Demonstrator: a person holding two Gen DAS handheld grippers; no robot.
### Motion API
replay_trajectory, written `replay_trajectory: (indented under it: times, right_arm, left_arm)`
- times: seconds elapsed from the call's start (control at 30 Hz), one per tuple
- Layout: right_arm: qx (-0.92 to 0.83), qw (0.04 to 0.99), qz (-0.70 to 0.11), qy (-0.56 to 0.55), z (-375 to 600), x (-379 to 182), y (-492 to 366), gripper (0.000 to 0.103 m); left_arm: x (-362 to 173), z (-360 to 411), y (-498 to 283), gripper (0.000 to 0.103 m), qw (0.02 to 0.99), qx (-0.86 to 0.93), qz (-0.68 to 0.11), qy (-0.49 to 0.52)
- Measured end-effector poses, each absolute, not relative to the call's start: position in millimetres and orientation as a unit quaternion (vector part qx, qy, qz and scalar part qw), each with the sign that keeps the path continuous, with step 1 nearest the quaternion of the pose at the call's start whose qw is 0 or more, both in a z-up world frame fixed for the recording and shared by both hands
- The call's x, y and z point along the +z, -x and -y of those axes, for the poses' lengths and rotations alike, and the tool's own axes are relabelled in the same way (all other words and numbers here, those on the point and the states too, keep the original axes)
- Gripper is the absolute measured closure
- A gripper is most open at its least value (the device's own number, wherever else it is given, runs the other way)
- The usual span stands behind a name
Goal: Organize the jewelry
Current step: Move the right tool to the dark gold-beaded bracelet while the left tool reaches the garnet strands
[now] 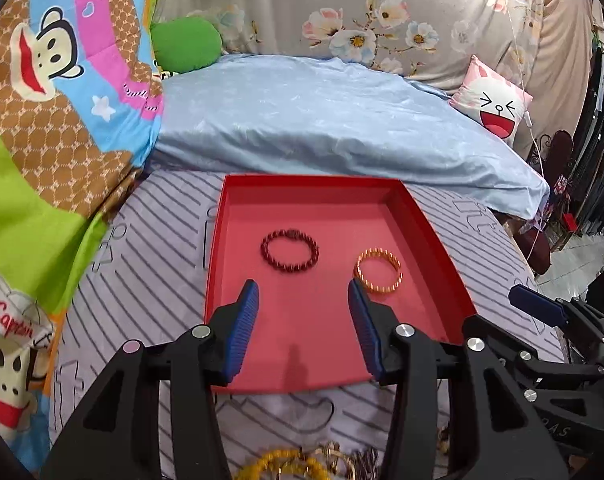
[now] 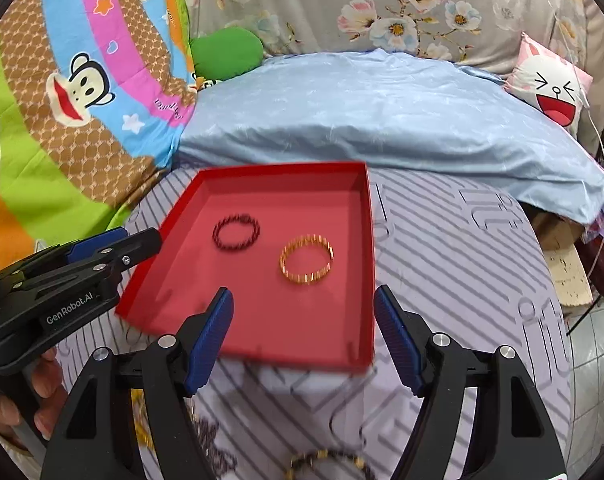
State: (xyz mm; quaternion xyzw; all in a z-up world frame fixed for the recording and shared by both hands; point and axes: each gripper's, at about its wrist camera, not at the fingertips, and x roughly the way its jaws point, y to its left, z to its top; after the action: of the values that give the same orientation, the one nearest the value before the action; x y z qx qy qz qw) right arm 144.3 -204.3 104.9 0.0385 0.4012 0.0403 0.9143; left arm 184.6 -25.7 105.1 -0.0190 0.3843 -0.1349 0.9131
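Plainly spread wide and empty, the left gripper (image 1: 303, 298), blue pads (image 1: 249, 304) poised over the near half of the red tray (image 1: 215, 240). Likewise wide apart and holding nothing, the right gripper (image 2: 303, 308), raised above the tray's (image 2: 368, 248) near right corner. Seen from the left wrist view at the right edge, that same right gripper (image 1: 536, 308); from the right wrist view at the left, the left gripper (image 2: 113, 242) over the tray's left rim, gripped by a bare hand (image 2: 41, 392).

Lay flat inside the tray, a dark red beaded bracelet (image 1: 289, 249) toward the left and a gold bracelet (image 1: 378, 270) just right of it and slightly nearer, the two apart. Sat on a grey striped bed cover (image 1: 141, 264), the tray.

Blurred at the near edge, outside the tray: a yellow beaded strand (image 1: 279, 466) and other jewelry (image 2: 326, 464), too indistinct to name.

Farther off, a pale blue quilt (image 1: 322, 120), a green cushion (image 1: 185, 42), a cartoon monkey blanket (image 1: 49, 80) on the left, and a laughing-face pillow (image 1: 492, 100) at far right.
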Motion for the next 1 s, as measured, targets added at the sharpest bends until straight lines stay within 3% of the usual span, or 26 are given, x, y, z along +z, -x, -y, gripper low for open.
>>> replay_trajectory:
  times: [0.67,1.0]
  right_arm:
    - [-0.019,0.885,-0.461,-0.062,236.6,40.0,-53.8,0.033]
    - [-0.027,0.881,-0.47,-0.042,238.4,21.2,-60.0,0.051]
  left_arm:
    - [62.7,17.3,-84.1,0.059,0.887,-0.15,-0.435,0.044]
    - [43.1,31.1,-64.7,0.059,0.871,-0.165,-0.461,0.037]
